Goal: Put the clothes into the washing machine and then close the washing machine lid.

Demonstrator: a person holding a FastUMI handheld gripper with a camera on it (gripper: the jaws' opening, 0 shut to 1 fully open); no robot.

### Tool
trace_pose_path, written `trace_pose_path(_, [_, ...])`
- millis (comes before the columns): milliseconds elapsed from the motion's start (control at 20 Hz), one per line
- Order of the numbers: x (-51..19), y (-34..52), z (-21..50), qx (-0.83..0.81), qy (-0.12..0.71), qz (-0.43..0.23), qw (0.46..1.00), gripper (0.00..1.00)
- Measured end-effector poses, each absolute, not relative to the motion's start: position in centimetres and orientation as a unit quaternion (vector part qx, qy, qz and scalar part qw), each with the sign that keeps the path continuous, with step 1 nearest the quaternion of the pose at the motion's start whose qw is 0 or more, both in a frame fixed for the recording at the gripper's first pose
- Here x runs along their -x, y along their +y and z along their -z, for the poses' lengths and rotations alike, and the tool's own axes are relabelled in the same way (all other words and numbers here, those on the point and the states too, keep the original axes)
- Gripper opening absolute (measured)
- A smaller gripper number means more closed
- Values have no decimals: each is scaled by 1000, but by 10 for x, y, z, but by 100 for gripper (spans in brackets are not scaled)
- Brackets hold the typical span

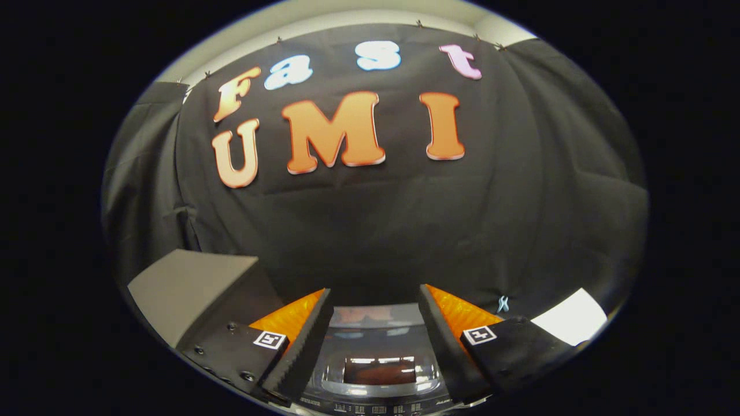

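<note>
Tongs (374,300) spread empty, washing machine lid (378,370) between

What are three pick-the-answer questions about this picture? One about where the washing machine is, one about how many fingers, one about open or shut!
1. Where is the washing machine?
A. between and below the fingers
B. hanging on the cloth wall
C. on top of the grey box

2. How many fingers does the hand-held gripper have?
A. one
B. two
C. four

3. How do the fingers stand?
A. pressed together
C. spread apart, holding nothing
B. clamped on a shirt

Answers: 1 A, its glossy lid and control strip show in the gap between the fingers. 2 B, one finger stands on each side of the gap. 3 C, a wide gap lies between them with nothing held in it.
</note>
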State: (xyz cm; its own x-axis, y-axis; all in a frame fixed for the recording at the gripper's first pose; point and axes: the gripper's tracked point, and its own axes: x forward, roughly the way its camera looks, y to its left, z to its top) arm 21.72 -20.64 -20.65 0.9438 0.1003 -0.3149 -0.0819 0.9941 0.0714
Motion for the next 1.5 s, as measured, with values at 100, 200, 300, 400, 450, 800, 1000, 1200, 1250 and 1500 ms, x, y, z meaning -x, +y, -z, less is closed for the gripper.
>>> trace_pose_path(100, [-210, -208, 177, -16, 131, -48, 990, 96])
trace_pose_path(200, [-199, -209, 155, -9, 108, -50, 993, 96])
trace_pose_path(300, [-186, -214, 145, -7, 101, -48, 994, 96])
trace_pose_path(400, [-176, -213, 140, -13, 94, -52, 994, 96])
trace_pose_path(450, [-173, -214, 139, -15, 91, -52, 994, 96])
trace_pose_path(800, [-148, -222, 112, -10, 65, -46, 997, 96])
trace_pose_path(1000, [-135, -221, 93, 2, 45, -36, 998, 96])
trace_pose_path(1200, [-121, -206, 79, 4, 31, -37, 999, 96])
trace_pose_path(1250, [-118, -202, 78, 2, 30, -36, 999, 96])
trace_pose_path(1500, [-105, -194, 72, 7, 31, -24, 999, 96])
